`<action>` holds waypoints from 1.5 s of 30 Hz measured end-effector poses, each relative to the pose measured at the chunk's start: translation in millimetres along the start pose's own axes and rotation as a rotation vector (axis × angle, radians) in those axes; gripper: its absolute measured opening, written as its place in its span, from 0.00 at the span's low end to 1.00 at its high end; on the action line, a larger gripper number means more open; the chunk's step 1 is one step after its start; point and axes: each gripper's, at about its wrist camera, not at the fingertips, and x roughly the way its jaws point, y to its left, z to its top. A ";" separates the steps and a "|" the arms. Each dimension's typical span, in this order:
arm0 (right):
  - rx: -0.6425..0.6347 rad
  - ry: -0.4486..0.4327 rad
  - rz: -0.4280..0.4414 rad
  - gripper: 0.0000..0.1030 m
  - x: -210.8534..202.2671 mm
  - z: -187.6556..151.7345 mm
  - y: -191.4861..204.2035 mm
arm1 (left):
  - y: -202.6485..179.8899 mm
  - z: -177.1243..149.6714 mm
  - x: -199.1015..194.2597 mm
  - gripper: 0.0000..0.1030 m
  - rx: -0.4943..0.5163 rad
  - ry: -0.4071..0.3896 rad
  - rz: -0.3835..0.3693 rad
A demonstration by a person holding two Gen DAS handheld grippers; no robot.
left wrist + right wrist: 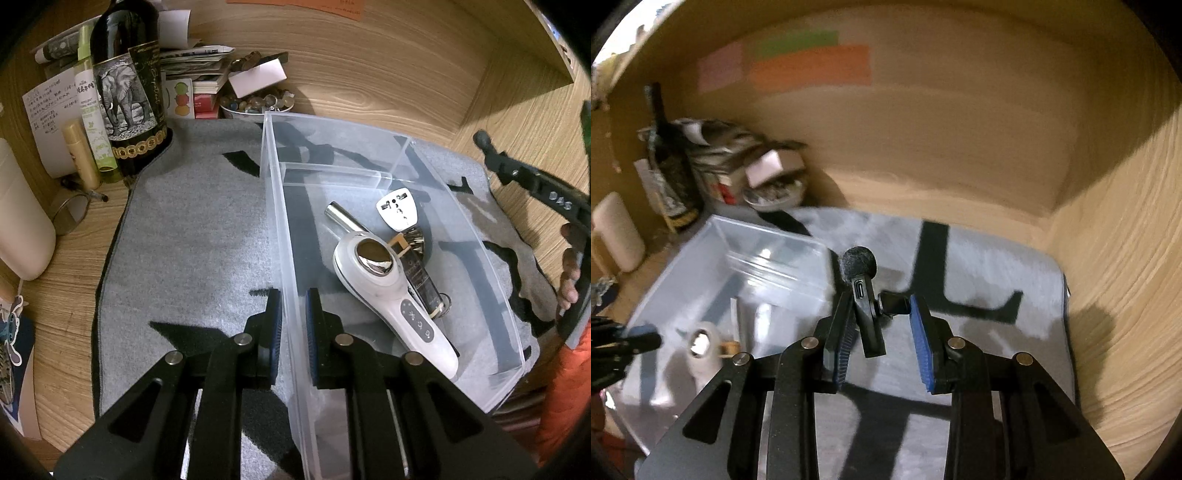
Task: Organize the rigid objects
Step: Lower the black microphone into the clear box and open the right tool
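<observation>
A clear plastic bin (pixel 275 206) sits on a grey mat (pixel 192 240). In it lie a white handheld device (pixel 388 291), a white plug adapter (pixel 398 210), a metal tube (pixel 341 218) and a dark flat item with keys (pixel 421 280). My left gripper (pixel 294 314) is shut on the bin's left wall. My right gripper (pixel 882 317) holds a small black clip-on microphone (pixel 862 291) with a foam head, above the mat right of the bin (pixel 768 258). The right gripper also shows in the left wrist view (pixel 532 181) at the far right.
A dark bottle with an elephant label (pixel 127 85), spray bottles, a bowl of stones (pixel 258 103) and stacked papers crowd the back left corner. A white container (pixel 18 221) stands at left. Wooden walls close in the back and right.
</observation>
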 end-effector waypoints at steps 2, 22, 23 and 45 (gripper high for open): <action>-0.015 -0.018 0.012 0.27 -4.8 2.3 7.3 | 0.0 0.1 0.2 0.11 0.000 0.000 0.000; -0.196 0.047 0.142 0.27 7.2 -13.0 84.3 | 0.8 0.1 0.4 0.11 -0.002 0.001 -0.003; -0.198 0.061 0.148 0.27 11.5 -15.4 84.9 | 1.1 0.2 0.5 0.11 -0.003 0.001 -0.004; -0.191 0.061 0.168 0.60 -2.1 -16.8 87.8 | 1.3 0.1 0.2 0.11 -0.001 0.000 -0.004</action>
